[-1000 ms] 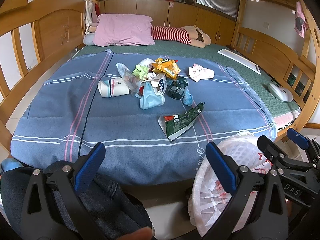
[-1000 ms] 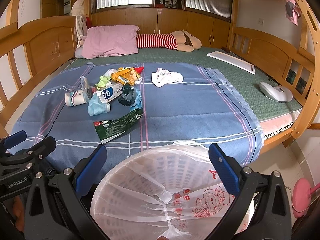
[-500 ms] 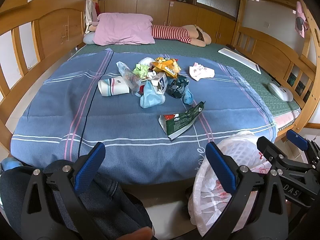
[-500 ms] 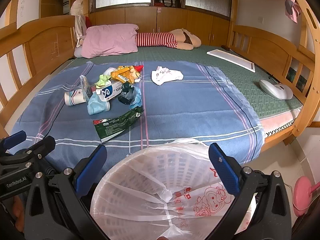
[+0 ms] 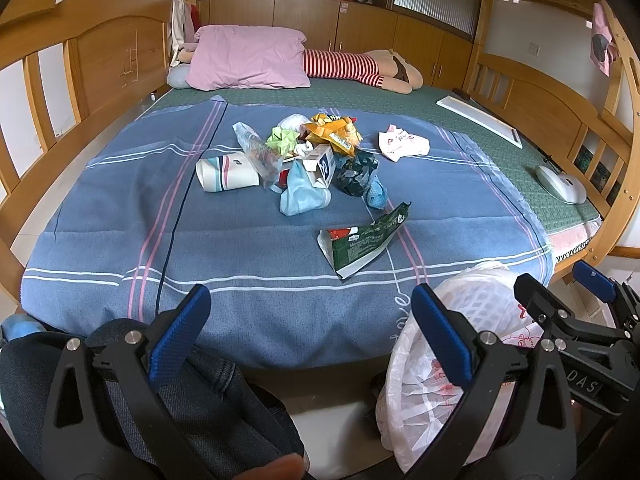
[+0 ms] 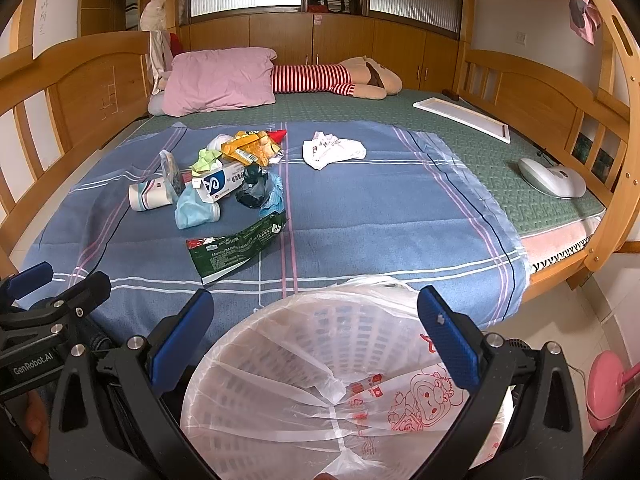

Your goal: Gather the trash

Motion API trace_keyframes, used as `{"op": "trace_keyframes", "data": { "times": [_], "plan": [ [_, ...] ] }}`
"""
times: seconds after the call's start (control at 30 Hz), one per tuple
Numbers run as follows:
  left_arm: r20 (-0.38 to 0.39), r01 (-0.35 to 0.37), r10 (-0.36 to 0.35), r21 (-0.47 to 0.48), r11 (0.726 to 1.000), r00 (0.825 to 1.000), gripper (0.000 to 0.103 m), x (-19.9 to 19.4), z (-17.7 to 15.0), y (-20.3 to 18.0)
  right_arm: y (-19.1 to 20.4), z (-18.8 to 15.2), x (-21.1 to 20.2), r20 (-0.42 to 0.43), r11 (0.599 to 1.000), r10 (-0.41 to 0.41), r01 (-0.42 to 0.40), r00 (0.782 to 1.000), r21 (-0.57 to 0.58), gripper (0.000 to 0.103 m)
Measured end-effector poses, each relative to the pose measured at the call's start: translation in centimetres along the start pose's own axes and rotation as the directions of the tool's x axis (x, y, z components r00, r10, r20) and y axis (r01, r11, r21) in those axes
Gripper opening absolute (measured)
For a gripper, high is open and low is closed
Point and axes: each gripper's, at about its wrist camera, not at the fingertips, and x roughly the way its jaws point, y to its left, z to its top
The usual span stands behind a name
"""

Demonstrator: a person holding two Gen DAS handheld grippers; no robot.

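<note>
- Little has changed since earlier: left gripper and right gripper stay spread, holding nothing.
- Trash pile sits centre frame on the blanket; lined bin lower centre.
- "GenRobot.AI" reads lower left.

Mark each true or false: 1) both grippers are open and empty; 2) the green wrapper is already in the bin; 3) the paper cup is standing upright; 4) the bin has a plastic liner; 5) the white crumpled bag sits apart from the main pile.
1) True. The left gripper and right gripper both have their jaws spread wide with nothing between them.
2) False. The green wrapper lies flat on the blue blanket, the trash piece nearest the bin.
3) False. The paper cup lies on its side at the pile's left edge.
4) True. A thin plastic liner with red print covers the bin.
5) True. The white crumpled bag lies alone, right of the pile.
</note>
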Motion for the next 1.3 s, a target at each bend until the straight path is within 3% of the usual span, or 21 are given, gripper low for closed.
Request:
{"op": "trace_keyframes", "data": {
  "times": [1.3],
  "plan": [
    [-0.005,0.0,0.0,-0.001,1.0,1.0,0.1,0.04,0.0,0.15,-0.14,-0.15,0.11,-0.006,1.0,0.002,-0.002,1.0,0.008,0.1]
  ]
}}
